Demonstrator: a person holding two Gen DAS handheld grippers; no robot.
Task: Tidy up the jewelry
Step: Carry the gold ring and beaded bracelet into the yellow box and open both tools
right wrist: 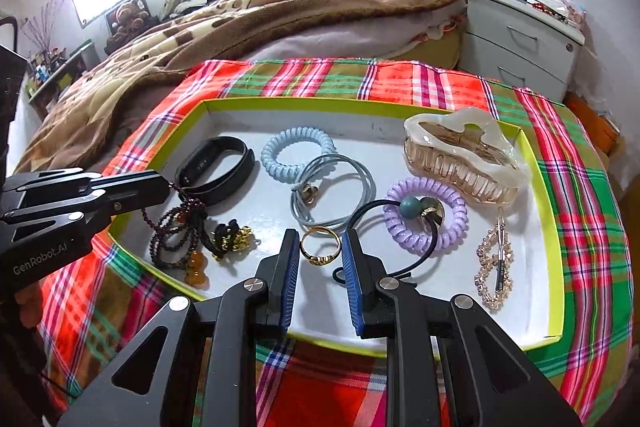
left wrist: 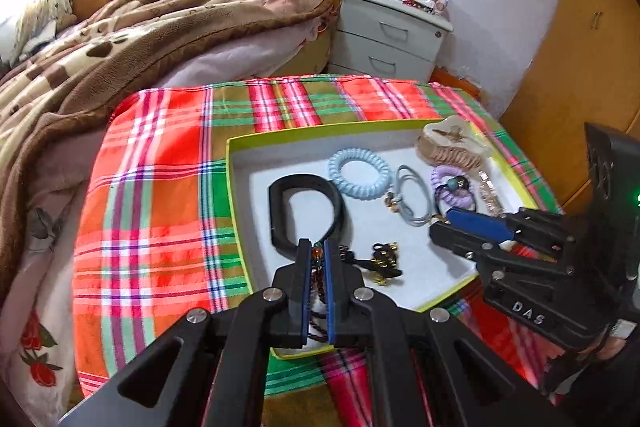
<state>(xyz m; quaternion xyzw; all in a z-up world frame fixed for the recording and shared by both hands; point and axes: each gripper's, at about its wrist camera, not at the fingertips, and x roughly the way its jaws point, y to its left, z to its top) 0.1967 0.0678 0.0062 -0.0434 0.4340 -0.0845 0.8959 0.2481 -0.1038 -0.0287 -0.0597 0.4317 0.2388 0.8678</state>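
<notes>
A white tray with a lime rim (left wrist: 236, 163) (right wrist: 554, 251) lies on a plaid cloth. My left gripper (left wrist: 318, 247) (right wrist: 166, 183) is shut on a dark red bead necklace (left wrist: 318, 291) (right wrist: 176, 227) with amber beads, at the tray's near left. My right gripper (right wrist: 320, 243) (left wrist: 440, 223) is open, its fingers either side of a gold ring (right wrist: 320, 247) that lies on the tray floor. A black wristband (left wrist: 304, 211) (right wrist: 218, 169) lies just beyond the necklace.
In the tray: a blue coil tie (right wrist: 298, 153), a grey elastic tie (right wrist: 332, 193), a purple coil tie (right wrist: 424, 217) with a black beaded elastic, a clear claw clip (right wrist: 460, 155), a crystal hair clip (right wrist: 494, 267), a black-and-gold piece (right wrist: 232, 239). A bed (right wrist: 240, 19) and nightstand (right wrist: 520, 39) stand behind.
</notes>
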